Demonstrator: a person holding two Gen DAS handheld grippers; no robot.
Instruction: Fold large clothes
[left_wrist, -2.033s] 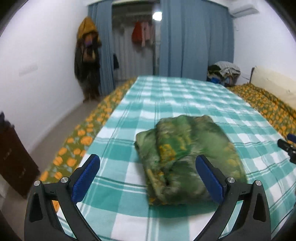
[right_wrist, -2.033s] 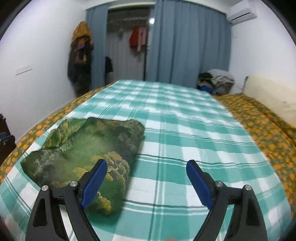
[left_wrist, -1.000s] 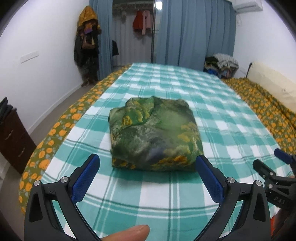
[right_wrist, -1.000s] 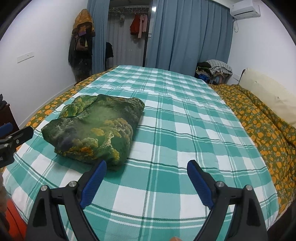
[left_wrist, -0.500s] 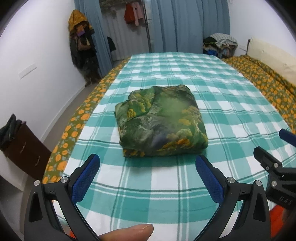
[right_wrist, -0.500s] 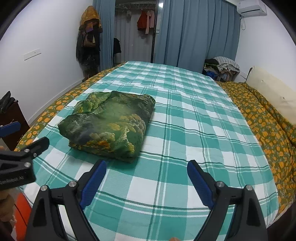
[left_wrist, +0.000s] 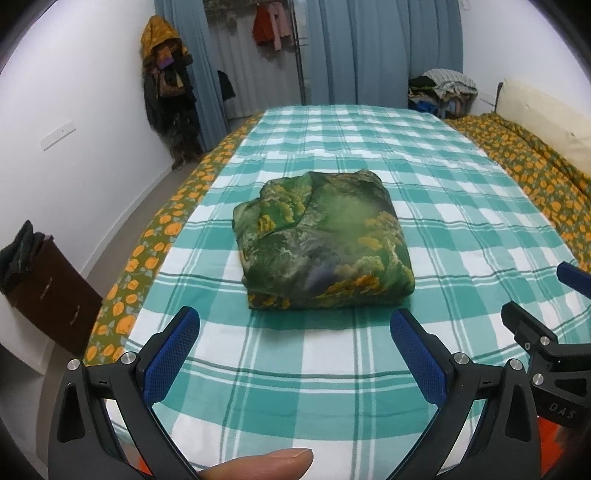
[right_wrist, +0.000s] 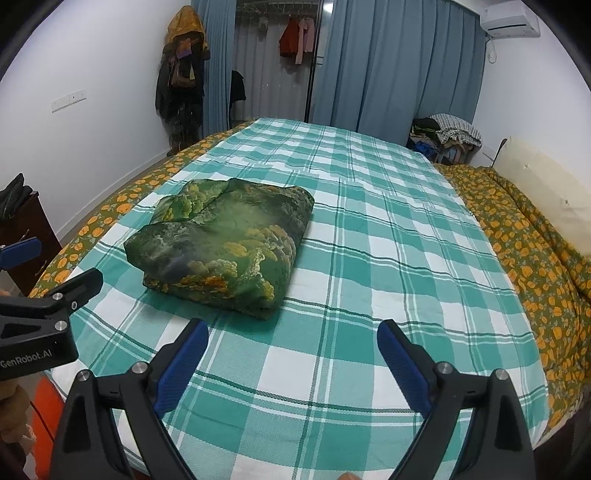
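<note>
Near: left gripper (left_wrist: 293, 350) and right gripper (right_wrist: 291, 356) both empty, fingers spread wide, hanging over the near edge of the bed (left_wrist: 369, 155). A fingertip (left_wrist: 258, 463) shows under the left one. Each gripper appears at the edge of the other's view.

Change: two seconds ago both were low and close against the garment (left_wrist: 325, 240), left fingers flanking it. Since then both have backed off and risen; now clear checked sheet (right_wrist: 369, 229) lies between tips and cloth, nothing touching.

Middle: garment sits as a compact green-and-yellow square bundle on the sheet, left of centre, edges tucked, one flap slightly loose at its far left corner.

Far: curtains (right_wrist: 399, 70), hanging clothes.

Judgement: fold looks finished; retreat reads as release, task about done.
</note>
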